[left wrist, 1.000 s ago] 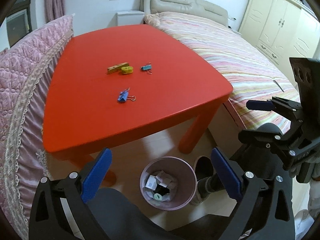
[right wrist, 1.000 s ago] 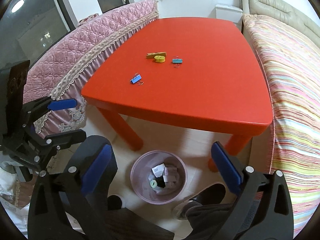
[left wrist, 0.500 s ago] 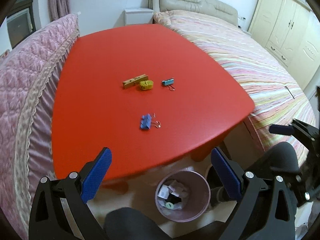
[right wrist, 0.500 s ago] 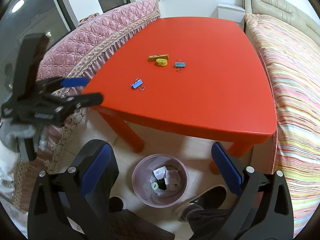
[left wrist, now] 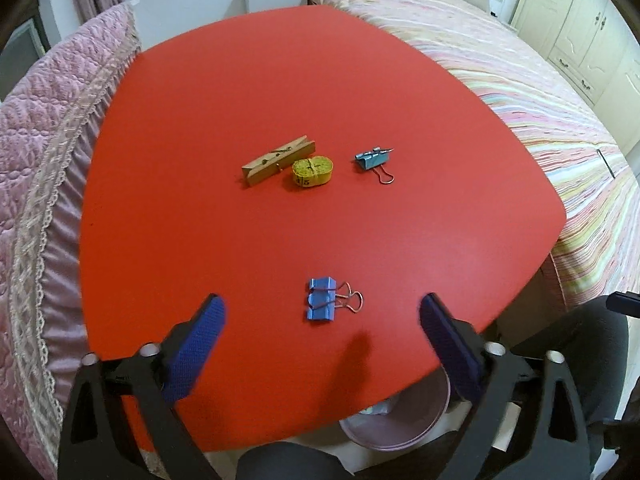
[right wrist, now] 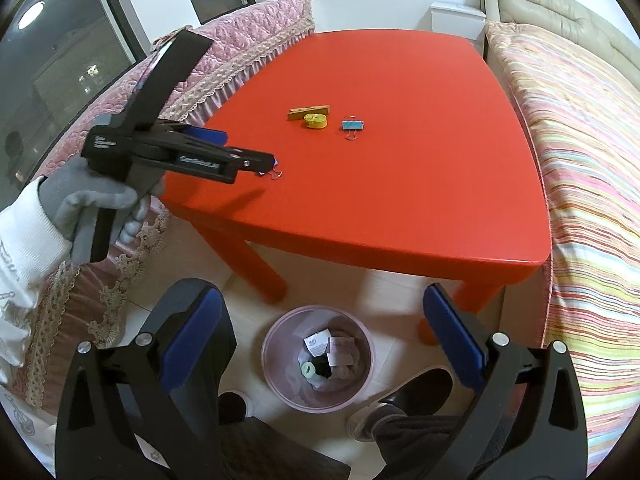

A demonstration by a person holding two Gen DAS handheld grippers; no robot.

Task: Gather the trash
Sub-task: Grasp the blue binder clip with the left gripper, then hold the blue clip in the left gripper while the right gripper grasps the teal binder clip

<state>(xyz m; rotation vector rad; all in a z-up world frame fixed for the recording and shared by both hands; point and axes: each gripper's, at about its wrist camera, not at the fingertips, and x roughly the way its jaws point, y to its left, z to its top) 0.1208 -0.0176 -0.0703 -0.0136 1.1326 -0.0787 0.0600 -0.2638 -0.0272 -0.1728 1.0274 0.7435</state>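
Trash in the pink bin [right wrist: 318,356] on the floor by the red table [right wrist: 400,168] is mostly hidden from the left camera. Left gripper [left wrist: 322,314] hangs wide open, empty, over a blue binder clip [left wrist: 322,299] (partly covered in the right view). Right gripper [right wrist: 322,312] gapes empty above the bin. A clothespin [left wrist: 278,159], yellow tape roll [left wrist: 312,170] and second clip [left wrist: 372,160] lie farther back.

Blue binder clip [left wrist: 322,299] flat on red table [left wrist: 400,216]; trash bin [right wrist: 276,332] beneath
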